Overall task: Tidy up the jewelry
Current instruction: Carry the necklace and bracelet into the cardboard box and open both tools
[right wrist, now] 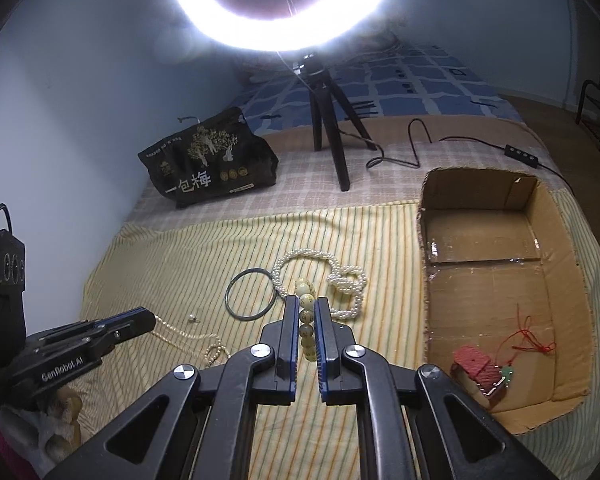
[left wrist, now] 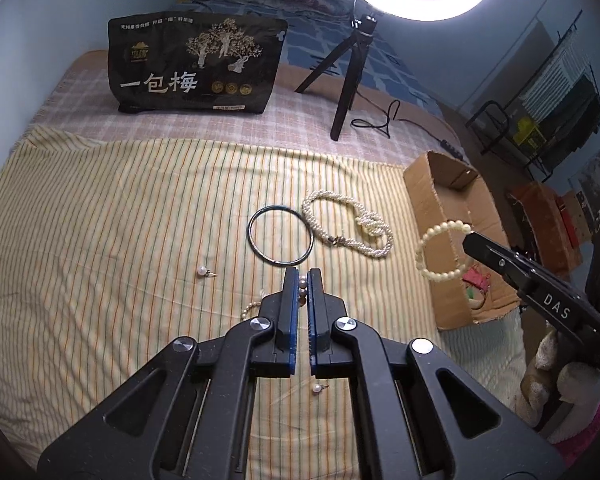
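Observation:
My left gripper [left wrist: 302, 280] is shut on a thin pearl strand [left wrist: 302, 286], which trails over the striped cloth in the right wrist view [right wrist: 188, 336]. My right gripper [right wrist: 306, 304] is shut on a cream bead bracelet [right wrist: 305, 312]. In the left wrist view that bracelet [left wrist: 440, 248] hangs from the right gripper [left wrist: 470, 238] in front of the cardboard box [left wrist: 428, 208]. A dark bangle [left wrist: 280, 236], a knotted pearl necklace [left wrist: 352, 222] and two pearl earrings [left wrist: 204, 271] [left wrist: 318, 388] lie on the cloth.
The open cardboard box [right wrist: 560, 280] at the right holds a small red house-shaped item [right wrist: 480, 368] with red cord. A black snack bag [left wrist: 196, 64] and a ring light on a tripod [left wrist: 344, 96] stand behind, with a cable [right wrist: 412, 148].

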`<state>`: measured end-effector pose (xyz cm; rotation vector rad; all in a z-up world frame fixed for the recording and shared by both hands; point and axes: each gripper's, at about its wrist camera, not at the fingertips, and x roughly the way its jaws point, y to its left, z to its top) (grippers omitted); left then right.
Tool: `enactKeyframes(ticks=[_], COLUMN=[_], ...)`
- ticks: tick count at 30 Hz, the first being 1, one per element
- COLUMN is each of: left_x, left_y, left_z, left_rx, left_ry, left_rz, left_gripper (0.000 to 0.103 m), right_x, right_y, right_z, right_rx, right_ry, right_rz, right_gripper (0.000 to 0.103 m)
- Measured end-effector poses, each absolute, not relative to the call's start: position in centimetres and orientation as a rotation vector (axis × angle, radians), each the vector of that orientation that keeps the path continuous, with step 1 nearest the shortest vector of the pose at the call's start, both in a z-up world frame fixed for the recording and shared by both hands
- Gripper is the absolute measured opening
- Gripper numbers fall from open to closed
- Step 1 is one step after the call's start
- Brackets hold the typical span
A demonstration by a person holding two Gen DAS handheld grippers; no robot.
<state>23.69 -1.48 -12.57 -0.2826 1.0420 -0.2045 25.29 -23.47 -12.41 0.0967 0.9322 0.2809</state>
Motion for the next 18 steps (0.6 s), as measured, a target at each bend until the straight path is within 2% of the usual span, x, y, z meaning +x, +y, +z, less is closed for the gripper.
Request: enactKeyframes(ticks=[18], left_x=[23.7], left_y=[-4.0], left_z=[-4.6], left_rx=[-0.339], left_ry=[0.896], left_rz=[-0.331], left_gripper=[0.001], right_x=[22.4], right_y=[-30.4], right_z=[-7.5], right_rx=[0.141], right_ry=[0.812], right_rz=[0.203], right_gripper=[0.005])
